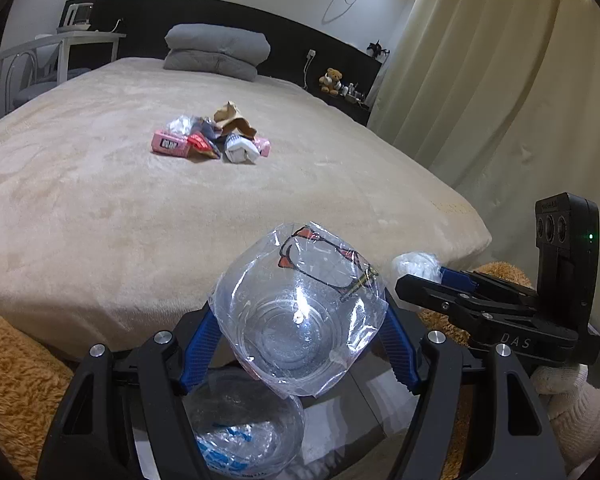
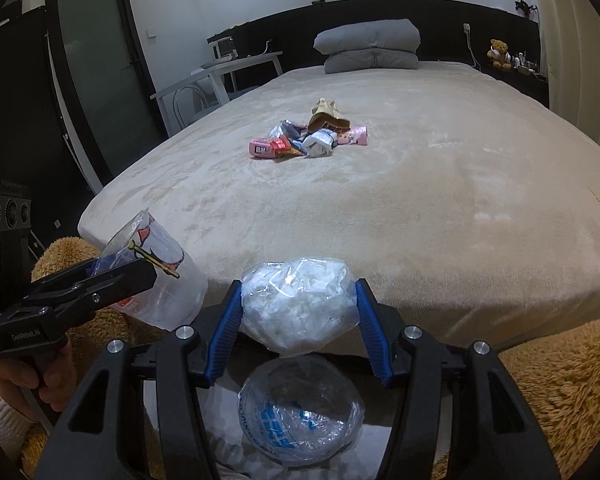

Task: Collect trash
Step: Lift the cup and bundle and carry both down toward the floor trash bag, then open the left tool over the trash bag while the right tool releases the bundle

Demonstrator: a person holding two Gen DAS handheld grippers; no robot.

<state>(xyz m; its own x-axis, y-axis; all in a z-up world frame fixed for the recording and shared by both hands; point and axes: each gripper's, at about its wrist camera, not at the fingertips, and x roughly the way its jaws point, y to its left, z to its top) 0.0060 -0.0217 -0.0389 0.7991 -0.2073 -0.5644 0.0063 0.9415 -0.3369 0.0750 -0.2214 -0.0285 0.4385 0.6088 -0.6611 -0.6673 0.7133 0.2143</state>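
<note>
My left gripper (image 1: 298, 320) is shut on a clear plastic cup (image 1: 292, 296) wrapped in film with a red and black print. It hangs just off the foot of the bed. Beside it on the right, my right gripper (image 2: 299, 294) is shut on a clear bag stuffed with white tissue (image 2: 296, 308). Under both lies a crumpled clear bag with blue lettering (image 2: 300, 416), open side up. A pile of trash (image 1: 210, 138) sits in the middle of the bed: pink packets, a red wrapper, brown paper and white wrappers. Each gripper shows in the other's view, the right gripper (image 1: 440, 280) and the left gripper (image 2: 140, 272).
The beige bed (image 1: 100, 200) fills the middle, with two grey pillows (image 1: 216, 52) at the head. A fluffy brown rug (image 2: 560, 392) lies at its foot. Curtains (image 1: 500, 100) hang on the right. A white desk (image 2: 220, 72) and a dark door (image 2: 96, 64) stand on the left.
</note>
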